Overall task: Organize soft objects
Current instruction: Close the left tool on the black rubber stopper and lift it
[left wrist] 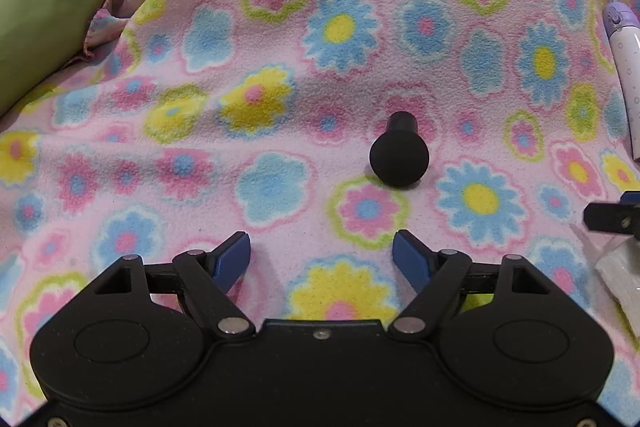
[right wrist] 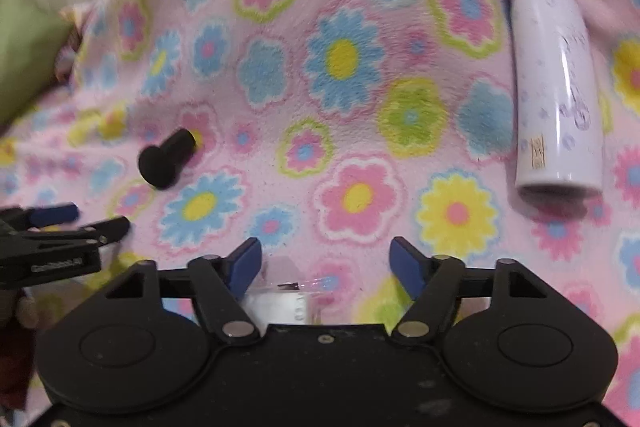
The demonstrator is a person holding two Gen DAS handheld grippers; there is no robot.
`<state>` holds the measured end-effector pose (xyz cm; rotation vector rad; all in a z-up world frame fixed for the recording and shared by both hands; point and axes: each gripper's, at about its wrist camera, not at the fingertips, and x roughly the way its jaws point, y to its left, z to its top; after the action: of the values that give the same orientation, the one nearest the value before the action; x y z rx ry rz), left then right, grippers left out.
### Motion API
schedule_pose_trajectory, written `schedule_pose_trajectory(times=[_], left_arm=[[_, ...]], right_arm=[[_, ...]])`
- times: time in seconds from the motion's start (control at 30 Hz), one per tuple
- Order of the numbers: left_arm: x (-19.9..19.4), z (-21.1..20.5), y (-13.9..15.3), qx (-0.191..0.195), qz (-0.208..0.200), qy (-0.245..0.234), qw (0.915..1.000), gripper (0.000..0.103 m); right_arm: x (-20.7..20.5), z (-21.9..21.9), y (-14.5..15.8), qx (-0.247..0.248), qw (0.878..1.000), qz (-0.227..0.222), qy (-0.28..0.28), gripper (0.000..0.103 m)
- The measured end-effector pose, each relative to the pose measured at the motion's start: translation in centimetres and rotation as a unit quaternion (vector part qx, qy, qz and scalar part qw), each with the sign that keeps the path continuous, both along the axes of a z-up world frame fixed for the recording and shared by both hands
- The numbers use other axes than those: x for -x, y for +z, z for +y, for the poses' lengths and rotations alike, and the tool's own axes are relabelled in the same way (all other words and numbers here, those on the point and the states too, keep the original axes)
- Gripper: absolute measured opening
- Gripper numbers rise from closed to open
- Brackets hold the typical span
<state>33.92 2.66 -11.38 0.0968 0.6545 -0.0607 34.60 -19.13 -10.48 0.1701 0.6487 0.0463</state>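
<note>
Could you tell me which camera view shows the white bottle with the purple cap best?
The right wrist view shows the white bottle with the purple cap best: its whole length, from cap to base, lies on the flowered fleece blanket. The left wrist view catches only a strip of it, cut off at the right edge.

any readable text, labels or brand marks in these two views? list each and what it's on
Nothing can be read with confidence.
White lettering on the side of the left gripper, seen in the right wrist view: a short brand-like word, too blurred to read.
Small tan label near the base of the white bottle: print too small to read.
Purple drawing on the bottle: decoration, no legible words.
Floral blanket, black knob: no text.
</note>
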Motion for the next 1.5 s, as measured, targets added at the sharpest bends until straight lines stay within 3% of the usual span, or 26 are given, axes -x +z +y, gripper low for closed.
schedule_pose_trajectory(times=[0.17,0.4,0.53,0.67,0.73,0.87,1.0,1.1,1.33,1.5], left_arm=[[0.0,0.1,0.0,0.005,0.002,0.0,1.0,0.076],[-0.3,0.3,0.4,0.013,0.017,0.004,0.9998,0.076],[-1.4,0.3,2.0,0.048,0.023,0.006,0.9986,0.076],[-4.8,-1.2,4.2,0.056,0.02,0.015,0.9981,0.076],[-7.1,-2.2,4.7,0.042,0.029,0.023,0.9984,0.076],[-11.0,-3.7,4.3,0.027,0.055,0.041,0.9973,0.076],[-12.6,-4.3,3.1,0.022,0.083,0.051,0.995,0.066],[-12.0,-4.2,2.9,0.03,0.081,0.046,0.9952,0.061],[-8.4,-4.0,3.6,0.055,0.078,-0.013,0.9954,0.057],[-5.1,-4.6,3.1,0.061,0.102,-0.047,0.9918,0.056]], right_arm=[[0.7,-2.7,-0.3,-0.08,0.995,-0.033,-0.04,0.078],[0.6,-2.2,-0.4,-0.068,0.996,-0.037,-0.048,0.079],[0.9,-3.1,-0.5,-0.092,0.994,-0.043,-0.049,0.079],[1.0,-3.2,-0.4,-0.094,0.993,-0.045,-0.052,0.078],[1.0,-3.2,-0.5,-0.095,0.993,-0.045,-0.053,0.078],[1.1,-3.2,-0.5,-0.096,0.993,-0.046,-0.056,0.078],[1.1,-3.2,-0.5,-0.099,0.992,-0.047,-0.058,0.078],[1.1,-3.2,-0.5,-0.098,0.992,-0.048,-0.058,0.078],[1.1,-3.1,-0.5,-0.094,0.993,-0.047,-0.059,0.078],[1.0,-3.1,-0.5,-0.091,0.993,-0.046,-0.058,0.078]])
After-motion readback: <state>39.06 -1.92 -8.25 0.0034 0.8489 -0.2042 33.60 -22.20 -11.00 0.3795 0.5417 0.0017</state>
